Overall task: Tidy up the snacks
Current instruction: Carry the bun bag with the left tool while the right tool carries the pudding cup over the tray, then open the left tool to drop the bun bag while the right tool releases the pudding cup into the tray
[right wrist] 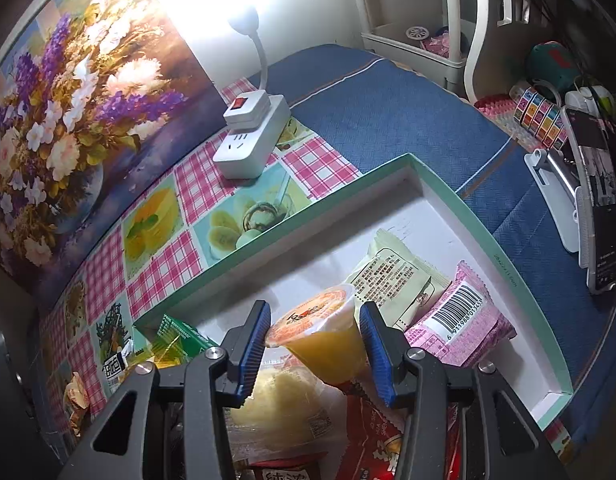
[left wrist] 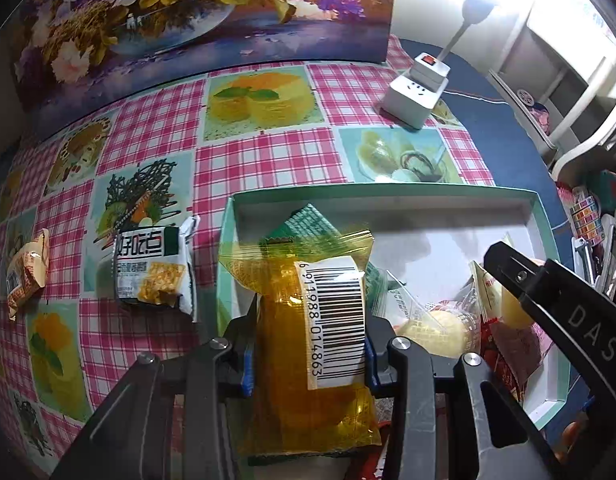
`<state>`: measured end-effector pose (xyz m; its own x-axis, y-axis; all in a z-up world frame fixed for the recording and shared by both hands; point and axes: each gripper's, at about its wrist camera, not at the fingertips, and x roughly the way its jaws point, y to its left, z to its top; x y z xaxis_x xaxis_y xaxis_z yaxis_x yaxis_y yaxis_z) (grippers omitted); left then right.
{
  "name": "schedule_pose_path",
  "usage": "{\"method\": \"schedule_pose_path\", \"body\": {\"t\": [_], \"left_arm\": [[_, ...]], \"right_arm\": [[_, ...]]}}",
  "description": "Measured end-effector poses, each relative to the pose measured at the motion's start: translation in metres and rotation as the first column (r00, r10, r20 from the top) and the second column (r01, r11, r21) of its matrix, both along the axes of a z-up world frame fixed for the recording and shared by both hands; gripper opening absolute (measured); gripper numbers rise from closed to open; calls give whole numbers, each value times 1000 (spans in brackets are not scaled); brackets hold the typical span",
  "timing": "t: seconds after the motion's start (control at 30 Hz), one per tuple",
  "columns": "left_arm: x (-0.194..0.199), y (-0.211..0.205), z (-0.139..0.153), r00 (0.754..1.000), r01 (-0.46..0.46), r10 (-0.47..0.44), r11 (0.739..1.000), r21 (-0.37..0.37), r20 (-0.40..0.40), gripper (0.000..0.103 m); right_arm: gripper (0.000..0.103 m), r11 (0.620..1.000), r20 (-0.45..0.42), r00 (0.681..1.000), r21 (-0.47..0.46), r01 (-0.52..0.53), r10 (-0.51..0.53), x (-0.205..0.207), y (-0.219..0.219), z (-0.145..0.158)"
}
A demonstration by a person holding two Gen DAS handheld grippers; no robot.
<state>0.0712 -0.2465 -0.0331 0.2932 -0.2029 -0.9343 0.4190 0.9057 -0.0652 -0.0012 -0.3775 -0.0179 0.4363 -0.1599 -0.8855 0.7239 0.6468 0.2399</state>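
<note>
Snacks are being gathered into the tray, a shallow white one with a green rim. The left gripper pinches a yellow pack with a barcode label, over the tray's 9 o'clock edge, above a green pack. The right gripper has its jaws spread on both sides of a jelly cup; whether the pads touch the cup I cannot tell. A pink pack lies at 3 o'clock of the cup, touching a pale pack.

To do this step well, I think the left gripper should lower the yellow pack flat onto free tray floor at 12 o'clock, then open. Outside, a cracker pack and a small wrapped snack wait on the cloth at 9 o'clock.
</note>
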Motion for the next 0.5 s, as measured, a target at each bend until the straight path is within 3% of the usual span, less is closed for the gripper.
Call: {"method": "schedule_pose_path", "body": {"t": [0.5], "left_arm": [[-11, -17, 0, 997, 71, -71, 997, -12, -8, 42]], "right_arm": [[50, 1000, -10, 1000, -6, 2, -2, 0, 1, 0]]}}
